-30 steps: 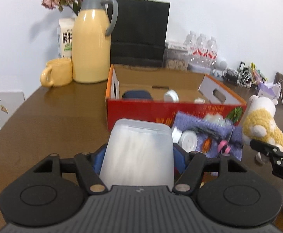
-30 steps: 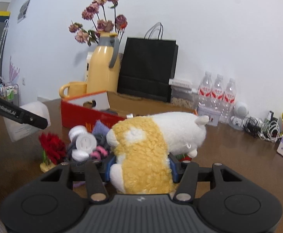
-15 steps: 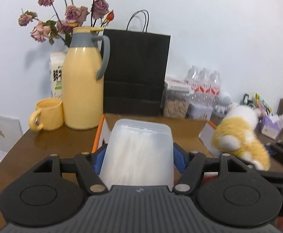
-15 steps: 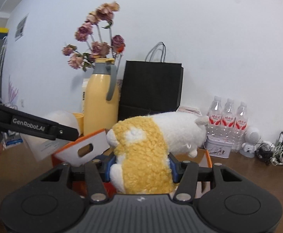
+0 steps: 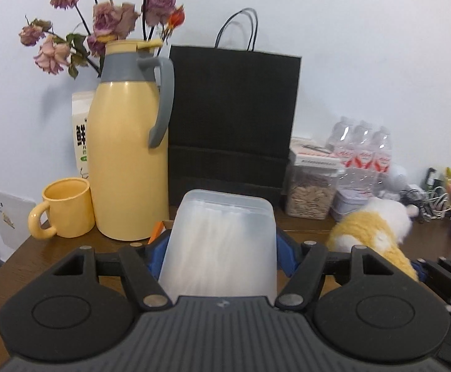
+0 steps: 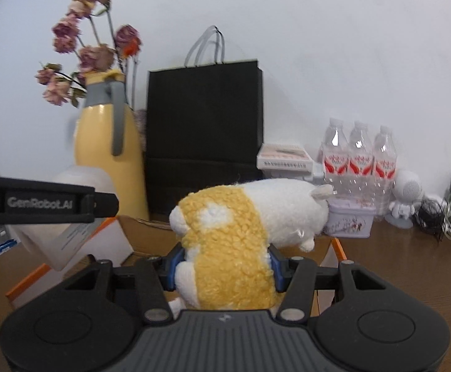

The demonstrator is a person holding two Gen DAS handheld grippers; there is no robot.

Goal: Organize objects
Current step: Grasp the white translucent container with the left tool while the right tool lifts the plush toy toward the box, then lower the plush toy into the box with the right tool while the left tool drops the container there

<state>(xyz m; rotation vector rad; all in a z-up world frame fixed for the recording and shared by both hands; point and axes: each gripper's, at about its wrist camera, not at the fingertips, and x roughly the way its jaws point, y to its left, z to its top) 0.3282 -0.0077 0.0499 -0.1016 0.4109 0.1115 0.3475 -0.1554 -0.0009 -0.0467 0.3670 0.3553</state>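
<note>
Brown surface (image 5: 55, 248), open box (image 6: 151, 226) ahead: left gripper (image 5: 222, 245) fingers clamped on plastic container (image 5: 222, 241), right gripper (image 6: 222, 263) fingers on plush toy (image 6: 240, 232); transport step, next lower both into box.

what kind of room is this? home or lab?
Likely a home or office side table against a wall, not a lab bench: a yellow thermos jug with a matching mug, dried flowers, and a pack of water bottles.

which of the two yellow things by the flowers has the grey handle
The tall yellow thermos jug, with a grey collar and grey handle. The small yellow mug beside it has a yellow handle and an open top.
</note>
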